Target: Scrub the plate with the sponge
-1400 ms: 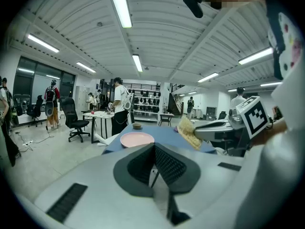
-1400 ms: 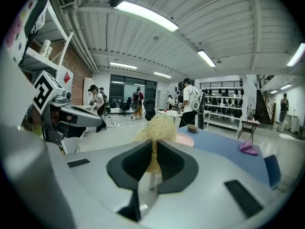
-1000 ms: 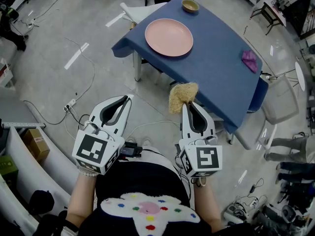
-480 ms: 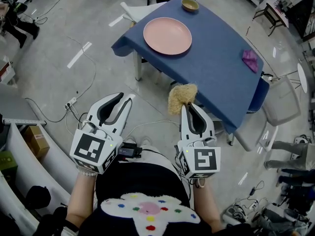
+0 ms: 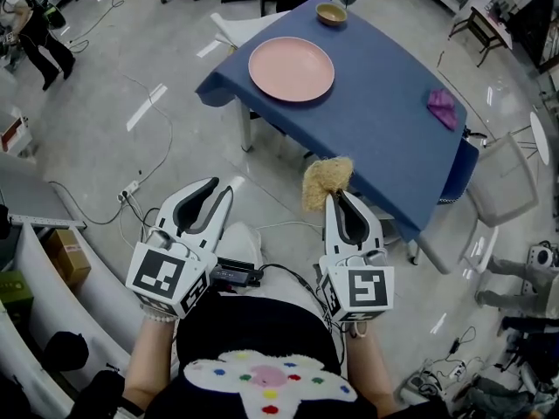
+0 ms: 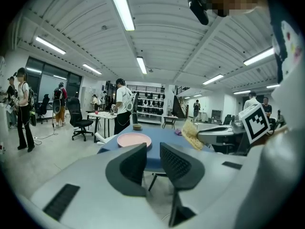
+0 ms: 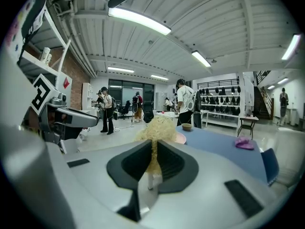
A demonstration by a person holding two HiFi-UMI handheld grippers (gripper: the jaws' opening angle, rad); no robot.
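Drifts barely since a second ago, keeps the sponge (image 5: 327,182) pinched in the right gripper (image 5: 338,196) and the left gripper (image 5: 224,186) slightly parted, empty, well short of the plate (image 5: 292,69) on the worktop (image 5: 384,112); still approaching, probably needs a forward reach.

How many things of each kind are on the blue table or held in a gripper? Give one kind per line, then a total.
Plates: 1, the pink plate
Bowls: 1, the small bowl
Cloths: 1, the purple cloth
Sponges: 1, the sponge, clamped in the right gripper
Total: 4
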